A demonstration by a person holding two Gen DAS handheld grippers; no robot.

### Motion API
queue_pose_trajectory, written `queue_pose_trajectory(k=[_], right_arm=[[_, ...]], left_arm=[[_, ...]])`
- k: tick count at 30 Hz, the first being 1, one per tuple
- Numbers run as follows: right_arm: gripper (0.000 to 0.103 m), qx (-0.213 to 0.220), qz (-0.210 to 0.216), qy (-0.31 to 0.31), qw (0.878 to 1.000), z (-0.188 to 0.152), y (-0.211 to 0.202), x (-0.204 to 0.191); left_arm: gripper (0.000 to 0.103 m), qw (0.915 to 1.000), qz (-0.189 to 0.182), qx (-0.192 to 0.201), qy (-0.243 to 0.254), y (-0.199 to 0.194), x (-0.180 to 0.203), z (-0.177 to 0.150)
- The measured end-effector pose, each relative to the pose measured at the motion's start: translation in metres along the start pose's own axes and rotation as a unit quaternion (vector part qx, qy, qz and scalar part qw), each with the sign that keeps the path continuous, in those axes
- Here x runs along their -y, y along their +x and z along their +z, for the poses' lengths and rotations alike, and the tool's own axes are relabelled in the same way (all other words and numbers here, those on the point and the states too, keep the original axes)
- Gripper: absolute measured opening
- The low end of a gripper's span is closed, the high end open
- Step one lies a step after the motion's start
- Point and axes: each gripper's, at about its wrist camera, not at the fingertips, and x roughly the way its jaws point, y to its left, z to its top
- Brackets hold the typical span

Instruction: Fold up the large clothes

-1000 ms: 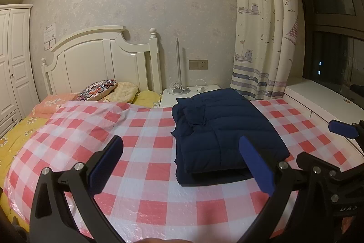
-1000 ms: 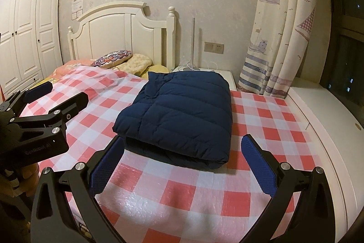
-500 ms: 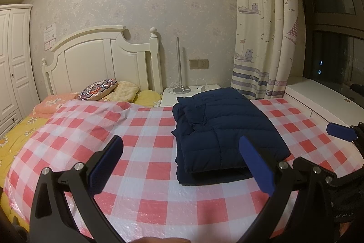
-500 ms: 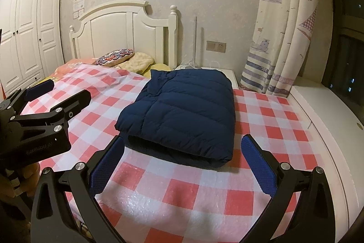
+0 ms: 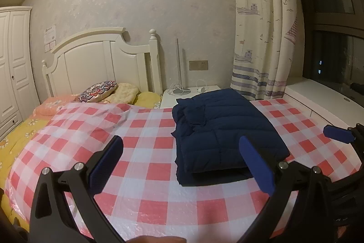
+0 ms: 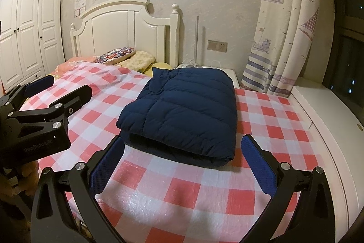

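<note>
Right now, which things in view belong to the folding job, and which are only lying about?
For the job:
- folded navy puffer jacket
- checked cover under it
- left gripper, open
- right gripper, open

Lying about:
- patterned cushion
- bedside table
- curtain
- wardrobe

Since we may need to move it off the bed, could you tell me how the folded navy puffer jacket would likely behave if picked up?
The navy puffer jacket looks quilted and puffy, so probably light for its bulk. Its stacked layers are loose at the near edge, so it would likely flop open if pinched by one layer. The shell looks smooth, perhaps slippery.
</note>
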Motion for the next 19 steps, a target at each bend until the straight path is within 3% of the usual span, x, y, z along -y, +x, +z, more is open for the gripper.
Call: queue_pose_trajectory(k=[8,13,16,19], right_arm=[[0.099,-0.012,0.009,0.001,1.000,-0.007,0.014,-0.001],[0.099,-0.038,0.017,0.006,0.999,-0.017,0.038,0.003],[0.099,-0.062,0.017,0.006,0.998,-0.023,0.058,0.015],[0.099,-0.084,-0.010,0.020,0.996,-0.020,0.074,0.062]], left_arm=[[0.101,0.9998,-0.015,-0.008,0.006,0.011,0.005,-0.005],[0.101,0.9965,-0.047,-0.069,-0.006,0.052,-0.009,-0.015],[0.101,0.9947,-0.016,-0.100,-0.018,0.088,-0.044,-0.019],[0.101,0.9898,0.047,-0.126,-0.047,0.131,-0.120,-0.012]])
